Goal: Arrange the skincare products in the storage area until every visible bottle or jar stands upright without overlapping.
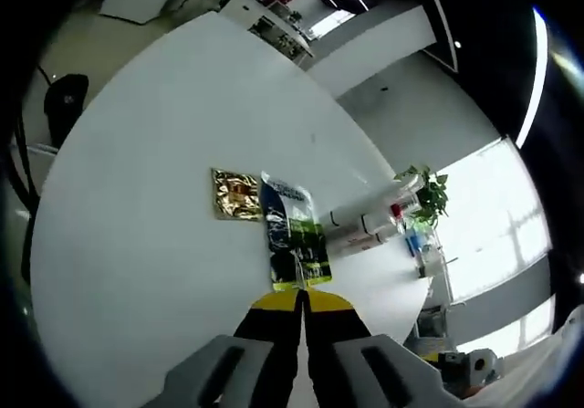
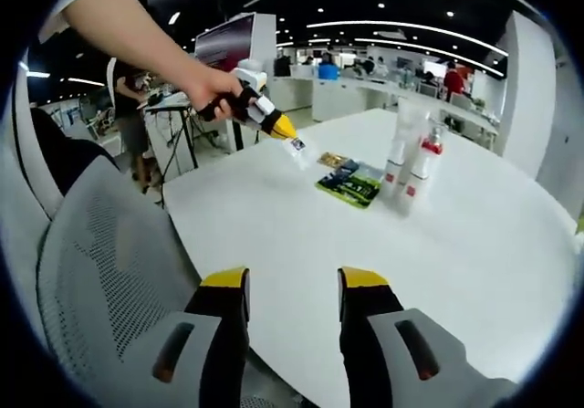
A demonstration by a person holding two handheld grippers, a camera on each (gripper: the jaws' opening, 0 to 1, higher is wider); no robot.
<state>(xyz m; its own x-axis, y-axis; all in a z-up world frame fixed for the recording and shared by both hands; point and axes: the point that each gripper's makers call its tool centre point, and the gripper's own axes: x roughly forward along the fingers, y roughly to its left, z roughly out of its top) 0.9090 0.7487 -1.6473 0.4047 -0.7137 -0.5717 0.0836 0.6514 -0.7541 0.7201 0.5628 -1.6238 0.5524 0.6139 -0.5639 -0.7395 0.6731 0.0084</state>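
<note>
While the left gripper [image 1: 300, 291] is pinched tight on a small sachet [image 2: 298, 150] above the white table [image 2: 474, 244], the right gripper [image 2: 292, 285] hangs wide open, empty; bottles [image 2: 408, 166] stand upright beside a green packet [image 2: 351, 185].

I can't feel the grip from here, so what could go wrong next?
1. The left gripper pinches a thin sachet by its edge above the table; it may slip out.
2. Setting it down near the standing bottles could knock them over.
3. It could land overlapping the green packet or gold packet.
</note>
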